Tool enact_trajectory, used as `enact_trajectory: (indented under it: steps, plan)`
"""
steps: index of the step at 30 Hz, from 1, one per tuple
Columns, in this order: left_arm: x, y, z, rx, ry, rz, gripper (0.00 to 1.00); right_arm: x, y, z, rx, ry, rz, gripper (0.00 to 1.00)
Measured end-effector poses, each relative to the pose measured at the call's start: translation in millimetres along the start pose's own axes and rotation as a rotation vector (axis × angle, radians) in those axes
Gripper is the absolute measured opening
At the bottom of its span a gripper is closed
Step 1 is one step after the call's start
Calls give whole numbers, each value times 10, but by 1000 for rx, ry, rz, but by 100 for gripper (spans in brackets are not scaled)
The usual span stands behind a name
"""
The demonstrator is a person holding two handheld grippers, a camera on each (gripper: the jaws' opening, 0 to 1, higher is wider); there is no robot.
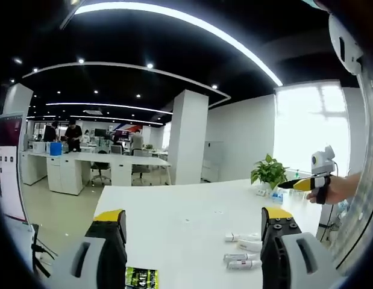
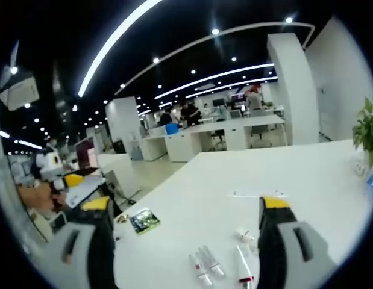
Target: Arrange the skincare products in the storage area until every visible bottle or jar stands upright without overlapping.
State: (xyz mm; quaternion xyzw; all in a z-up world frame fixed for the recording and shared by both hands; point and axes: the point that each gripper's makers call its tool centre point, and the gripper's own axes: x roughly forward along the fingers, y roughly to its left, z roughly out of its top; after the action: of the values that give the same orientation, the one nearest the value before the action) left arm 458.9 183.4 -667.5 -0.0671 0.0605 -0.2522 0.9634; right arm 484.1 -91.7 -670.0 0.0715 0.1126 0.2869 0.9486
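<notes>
Hovering above the white worktop point(image 1: 192, 223), both claws raised, nothing gripped. Left claw point(image 1: 195, 232) spread wide, jaws well apart, empty gap between. Right claw point(image 2: 183, 226) likewise spread wide, empty.

Skincare products point(image 1: 243, 250) all lying flat on the worktop, none upright. In left gripper view: cluster of small white tubes low and right, just beside the right-hand jaw, long axes roughly crosswise to the jaw line. In right gripper view: same tubes point(image 2: 204, 264) low in frame between the jaws, long axes running roughly along the view direction, slightly fanned; one further tube point(image 2: 242, 274) close to the right-hand jaw, one small piece point(image 2: 245, 235) beyond it. Exact count uncertain; too small to tell caps from bases.

Small dark-and-yellow packet point(image 2: 144, 220) lying flat, apart from the tubes, toward the left-hand jaw.

Judgement: right claw better centred over the cluster, so probably the nearer for a first pick; descent straight down and slightly forward needed. Tubes lying along the view direction would sit crosswise in that claw's span without roll. Standing not yet begun.

Other claw point(image 1: 310, 183), with a hand, seen at right of left gripper view, well above the worktop.
</notes>
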Motion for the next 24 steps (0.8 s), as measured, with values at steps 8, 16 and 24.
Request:
enact_trajectory:
  steps: [8, 16, 24]
  plan:
    - [305, -252, 102, -19, -20, 45, 94, -36, -230, -193, 6, 35, 64, 99]
    - [647, -826, -205, -30, 75, 71, 94, -281, -568, -371, -8, 76, 121, 99]
    - [835, -845, -317, -45, 99, 18, 94, -410, -864, -414, 15, 79, 26, 99]
